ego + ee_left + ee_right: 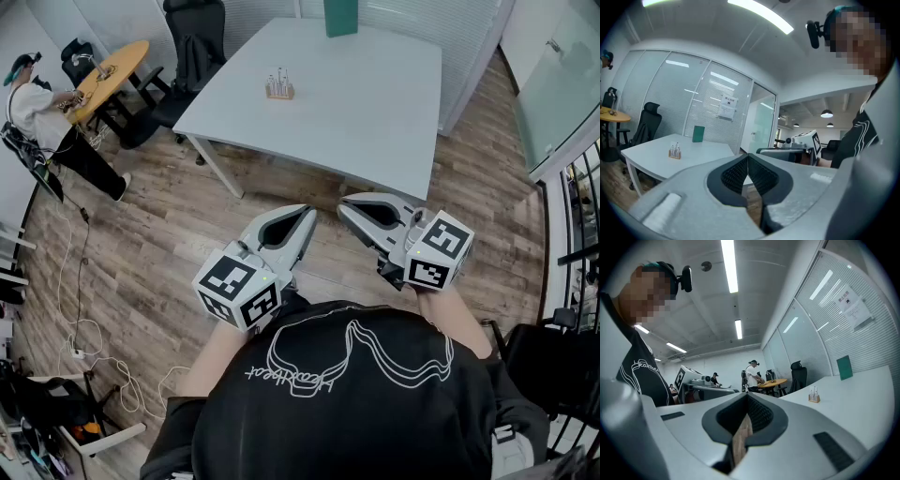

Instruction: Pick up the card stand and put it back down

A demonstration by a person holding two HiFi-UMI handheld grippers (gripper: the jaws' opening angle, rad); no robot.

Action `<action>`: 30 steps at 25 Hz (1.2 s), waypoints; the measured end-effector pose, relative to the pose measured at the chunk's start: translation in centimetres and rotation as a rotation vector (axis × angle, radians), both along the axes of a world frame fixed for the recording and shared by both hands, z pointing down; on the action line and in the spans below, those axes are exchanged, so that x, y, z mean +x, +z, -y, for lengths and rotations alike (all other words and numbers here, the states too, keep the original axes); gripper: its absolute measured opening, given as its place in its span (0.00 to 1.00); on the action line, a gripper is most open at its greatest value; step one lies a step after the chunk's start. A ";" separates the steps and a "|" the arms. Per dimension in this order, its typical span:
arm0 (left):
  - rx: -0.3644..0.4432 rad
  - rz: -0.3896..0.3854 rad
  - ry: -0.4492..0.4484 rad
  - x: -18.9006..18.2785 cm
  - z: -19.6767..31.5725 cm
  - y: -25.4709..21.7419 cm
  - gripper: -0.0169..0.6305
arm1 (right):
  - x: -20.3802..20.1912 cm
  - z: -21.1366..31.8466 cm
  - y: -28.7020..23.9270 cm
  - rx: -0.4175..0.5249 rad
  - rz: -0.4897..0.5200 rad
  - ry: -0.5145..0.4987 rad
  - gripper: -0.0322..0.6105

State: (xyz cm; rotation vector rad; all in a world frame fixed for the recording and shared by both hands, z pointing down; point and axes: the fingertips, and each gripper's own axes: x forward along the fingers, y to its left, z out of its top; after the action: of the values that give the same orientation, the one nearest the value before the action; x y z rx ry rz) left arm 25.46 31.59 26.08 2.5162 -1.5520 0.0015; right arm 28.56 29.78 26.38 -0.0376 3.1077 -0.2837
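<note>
A small wooden card stand with clear upright holders sits on the white table, toward its left side. It also shows as the small stand in the left gripper view and as the stand in the right gripper view. My left gripper is held above the wooden floor, well short of the table, shut with nothing in it. My right gripper is beside it, also shut and empty. Both point toward the table.
A green upright board stands at the table's far edge. Black office chairs stand left of the table. A person works at a round wooden table at far left. Cables lie on the floor at left.
</note>
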 end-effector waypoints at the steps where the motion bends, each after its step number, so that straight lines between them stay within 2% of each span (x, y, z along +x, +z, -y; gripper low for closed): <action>1: 0.001 0.002 0.000 0.2 -0.1 -0.2 0.05 | 0.1 0.0 -0.3 0.000 0.004 -0.001 0.06; 14: 0.001 0.030 0.005 0.0 0.5 -0.5 0.05 | 0.0 1.0 -1.5 0.014 0.031 0.007 0.06; 25: 0.002 0.008 0.009 -3.9 3.6 1.0 0.05 | -3.8 3.8 -0.1 0.008 0.011 -0.010 0.06; 30: -0.004 -0.012 0.028 -7.7 6.6 1.1 0.05 | -7.3 6.9 -0.1 0.004 0.006 0.007 0.06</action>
State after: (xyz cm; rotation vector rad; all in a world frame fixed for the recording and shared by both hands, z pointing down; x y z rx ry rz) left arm 17.71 24.95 27.21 2.5290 -1.5109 -0.0069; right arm 21.28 22.89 26.27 -0.0480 3.1013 -0.2774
